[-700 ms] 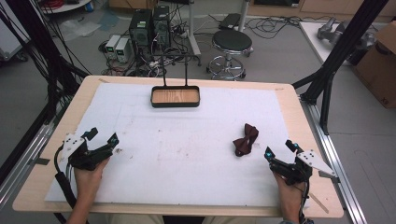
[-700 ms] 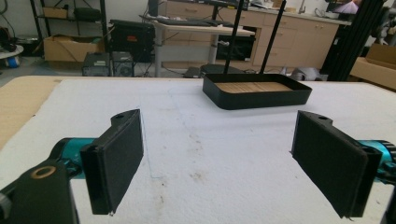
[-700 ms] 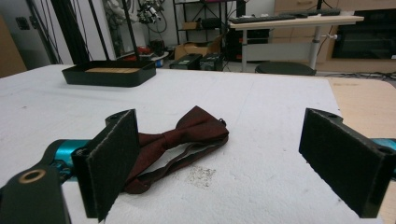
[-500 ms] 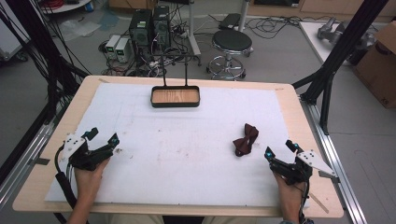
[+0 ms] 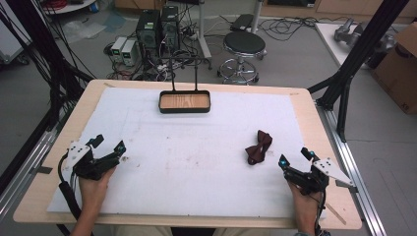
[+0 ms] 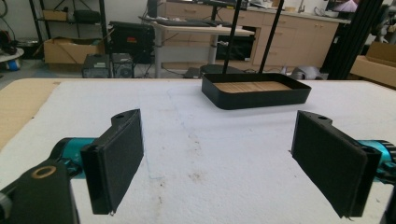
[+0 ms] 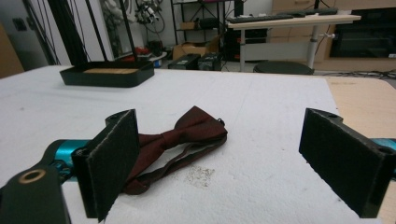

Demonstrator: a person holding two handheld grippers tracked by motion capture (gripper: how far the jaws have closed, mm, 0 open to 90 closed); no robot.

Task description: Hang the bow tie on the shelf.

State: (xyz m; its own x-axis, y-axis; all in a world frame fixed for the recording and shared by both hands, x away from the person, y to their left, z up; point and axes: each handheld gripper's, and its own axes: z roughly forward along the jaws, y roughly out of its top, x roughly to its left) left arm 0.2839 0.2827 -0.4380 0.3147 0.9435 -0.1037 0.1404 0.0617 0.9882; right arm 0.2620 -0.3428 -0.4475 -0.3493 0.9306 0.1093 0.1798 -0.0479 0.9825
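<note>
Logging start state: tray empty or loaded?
Empty. The black tray shows only its bare wooden floor; the bow tie lies out on the white mat.

A grey floor (image 5: 295, 59) is spreading out beyond the bench (image 5: 314, 123), whose wooden top is lying under a white mat (image 5: 196, 162). At twelve o'clock, a round black stool (image 5: 244, 43) is standing on chrome legs, and at eleven o'clock computer towers (image 5: 158, 25) are sitting among tangled cables (image 5: 128, 69). Black frame posts (image 5: 359, 54) are slanting at two o'clock, beside a cardboard box (image 5: 401, 73). Wooden cabinets (image 6: 289, 32) are lining the far wall.
</note>
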